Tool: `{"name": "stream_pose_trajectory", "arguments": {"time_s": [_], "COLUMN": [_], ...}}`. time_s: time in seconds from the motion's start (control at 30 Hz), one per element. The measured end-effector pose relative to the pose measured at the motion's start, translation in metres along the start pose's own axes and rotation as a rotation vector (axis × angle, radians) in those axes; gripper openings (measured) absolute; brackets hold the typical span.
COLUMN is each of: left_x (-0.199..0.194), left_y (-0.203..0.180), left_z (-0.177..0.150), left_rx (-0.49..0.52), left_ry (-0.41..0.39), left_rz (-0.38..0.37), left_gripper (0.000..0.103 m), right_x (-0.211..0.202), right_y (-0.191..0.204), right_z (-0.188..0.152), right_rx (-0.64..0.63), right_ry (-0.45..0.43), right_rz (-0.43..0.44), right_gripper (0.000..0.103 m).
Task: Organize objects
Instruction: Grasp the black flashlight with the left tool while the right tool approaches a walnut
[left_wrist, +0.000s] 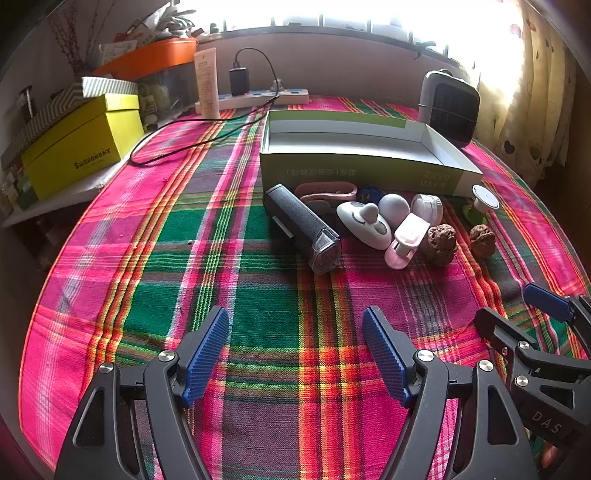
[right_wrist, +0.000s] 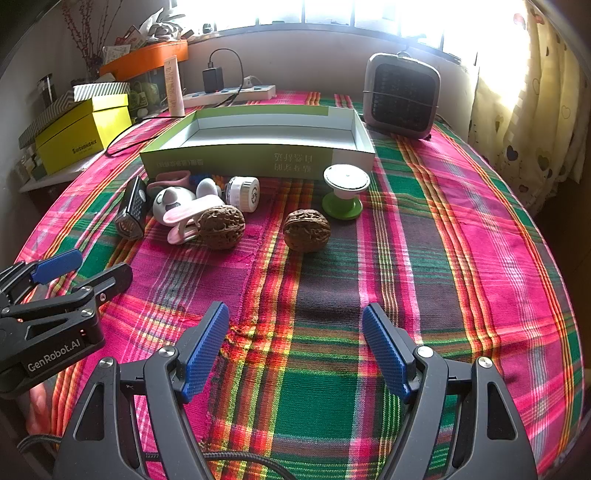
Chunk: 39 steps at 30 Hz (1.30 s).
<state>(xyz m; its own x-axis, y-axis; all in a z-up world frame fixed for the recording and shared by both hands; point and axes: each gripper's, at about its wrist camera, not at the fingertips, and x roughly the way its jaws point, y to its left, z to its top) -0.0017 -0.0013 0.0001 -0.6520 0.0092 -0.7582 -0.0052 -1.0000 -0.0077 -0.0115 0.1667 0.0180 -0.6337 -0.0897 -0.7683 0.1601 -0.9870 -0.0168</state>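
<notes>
Plaid-clothed table (right_wrist: 424, 258), open green tray box (right_wrist: 258, 162), two walnuts (right_wrist: 306, 230), small gadgets, heater (right_wrist: 402, 96), power strip (right_wrist: 236, 92)

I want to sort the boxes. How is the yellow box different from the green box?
The yellow box has its lid on; the green box is open on top, and nothing shows inside it. The yellow box is taller and blocky; the green box is low and wide like a tray. The yellow box sits off to the side; the green box lies on the plaid cloth. Both carry printed writing.
</notes>
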Motion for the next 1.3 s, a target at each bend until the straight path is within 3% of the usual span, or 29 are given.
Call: {"name": "stream_pose_trajectory", "arguments": {"time_s": [0.43, 0.7, 0.87, 1.3], "left_x": [0.000, -0.002, -0.002, 0.017], "left_y": [-0.002, 0.013, 0.021, 0.019], "left_z": [0.001, 0.007, 0.016, 0.038], "left_rx": [0.001, -0.072, -0.113, -0.114], "left_ry": [0.005, 0.029, 0.030, 0.031], "left_rz": [-0.002, -0.112, -0.071, -0.070], "left_gripper": [0.075, 0.074, 0.071, 0.065], "right_x": [-0.001, -0.001, -0.001, 0.000], "right_y": [0.000, 0.002, 0.002, 0.001], "right_z": [0.000, 0.000, 0.000, -0.001], "right_rx": [0.000, 0.001, 0.001, 0.001], "right_ry": [0.000, 0.000, -0.001, -0.002], "right_rz": [0.001, 0.002, 0.001, 0.001], "right_gripper": [0.075, 0.075, 0.075, 0.075]}}
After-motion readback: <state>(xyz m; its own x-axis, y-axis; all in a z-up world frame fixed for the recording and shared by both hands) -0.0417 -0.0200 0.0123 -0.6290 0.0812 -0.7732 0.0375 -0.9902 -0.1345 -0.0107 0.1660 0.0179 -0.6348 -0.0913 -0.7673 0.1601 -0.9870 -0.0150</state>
